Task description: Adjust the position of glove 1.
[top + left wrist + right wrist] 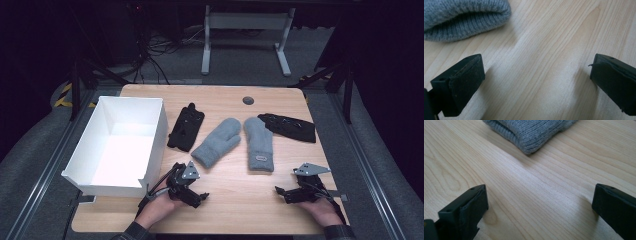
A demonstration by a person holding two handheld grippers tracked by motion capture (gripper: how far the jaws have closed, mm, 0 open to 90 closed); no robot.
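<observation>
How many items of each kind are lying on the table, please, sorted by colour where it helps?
Grey knitted mittens: 2, one left of centre and one beside it.
Black gloves: 2, one next to the box and one at far right.
White box: 1.
Total: 5.

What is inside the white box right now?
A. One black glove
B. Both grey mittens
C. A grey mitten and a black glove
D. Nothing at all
D: in the high view the white box has a bare white bottom, while the two grey mittens and the two black gloves all lie out on the table beside it.
</observation>
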